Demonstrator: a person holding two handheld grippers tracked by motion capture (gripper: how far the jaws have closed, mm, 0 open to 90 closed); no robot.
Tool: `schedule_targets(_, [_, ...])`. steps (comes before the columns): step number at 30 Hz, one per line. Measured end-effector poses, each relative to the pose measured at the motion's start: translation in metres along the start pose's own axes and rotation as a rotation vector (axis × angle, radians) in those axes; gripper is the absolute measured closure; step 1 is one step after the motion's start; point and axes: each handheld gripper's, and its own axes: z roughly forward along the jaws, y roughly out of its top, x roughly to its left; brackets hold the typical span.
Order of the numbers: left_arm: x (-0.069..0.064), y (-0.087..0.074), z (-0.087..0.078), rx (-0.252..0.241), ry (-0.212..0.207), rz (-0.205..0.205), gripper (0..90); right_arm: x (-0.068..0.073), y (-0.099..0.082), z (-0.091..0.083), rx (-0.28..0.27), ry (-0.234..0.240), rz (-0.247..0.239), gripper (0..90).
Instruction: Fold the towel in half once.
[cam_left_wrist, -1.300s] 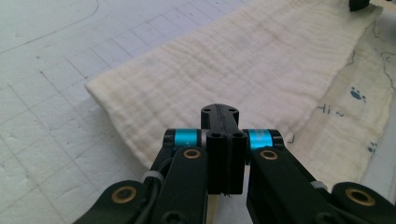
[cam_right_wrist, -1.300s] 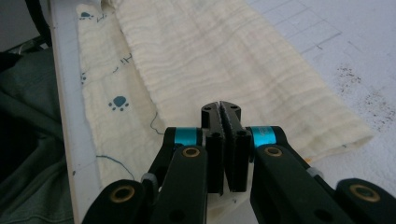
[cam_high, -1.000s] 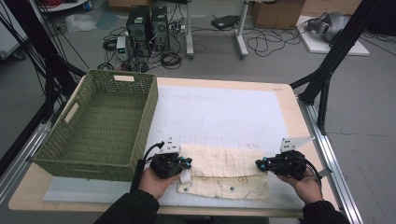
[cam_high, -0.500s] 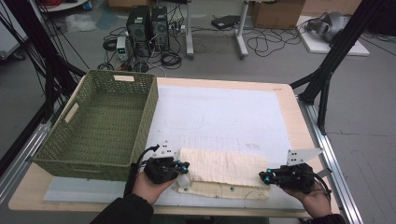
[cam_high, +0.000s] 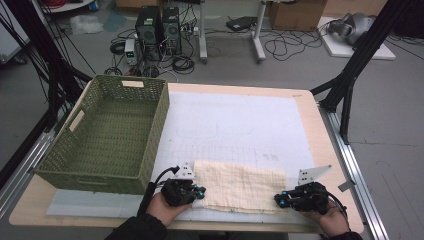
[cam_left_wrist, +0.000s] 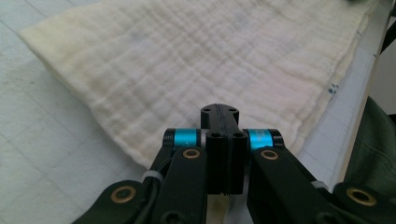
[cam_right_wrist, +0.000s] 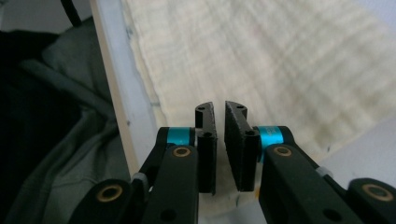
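Item one, at nine o'clock on the table: we record a green woven rectangular basket (cam_high: 107, 131) with handle slots, standing upright on the white gridded mat (cam_high: 235, 120) that covers the pale wooden table top (cam_high: 327, 165). Item two, at seven o'clock: our left gripper (cam_high: 199, 191), black with blue rings, jaws pressed together; in the left gripper view (cam_left_wrist: 219, 112) we see the cloth's edge running under them, but we cannot tell whether a fold is pinched. Item three, at six o'clock: a cream, loosely woven rectangular cloth (cam_high: 240, 186), folded and lying flat on the mat near the table's front edge, just right of the basket and between the two grippers. Item four, at five o'clock: our right gripper (cam_high: 280, 200), jaws having just been opening, now standing a narrow slit apart over the cloth's right end; in the right gripper view (cam_right_wrist: 219, 108) we see nothing gripped between them.
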Motion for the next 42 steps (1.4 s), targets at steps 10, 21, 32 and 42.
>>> schedule_targets(10, [0.016,0.031,0.01,-0.082,0.122,-0.007,85.1,-0.026,0.041,0.006,-0.113,-0.109,0.029,80.2])
schedule_targets(21, [0.028,0.023,0.026,-0.029,0.229,-0.035,88.4,-0.049,0.038,0.029,-0.013,-0.181,0.065,89.3])
schedule_targets(32, [0.035,0.031,0.02,-0.118,0.273,-0.11,72.7,-0.054,0.032,-0.006,-0.128,-0.258,0.108,72.3])
schedule_targets(42, [0.047,0.03,0.028,-0.059,0.291,-0.164,75.3,-0.06,0.028,0.012,-0.007,-0.196,0.098,82.4])
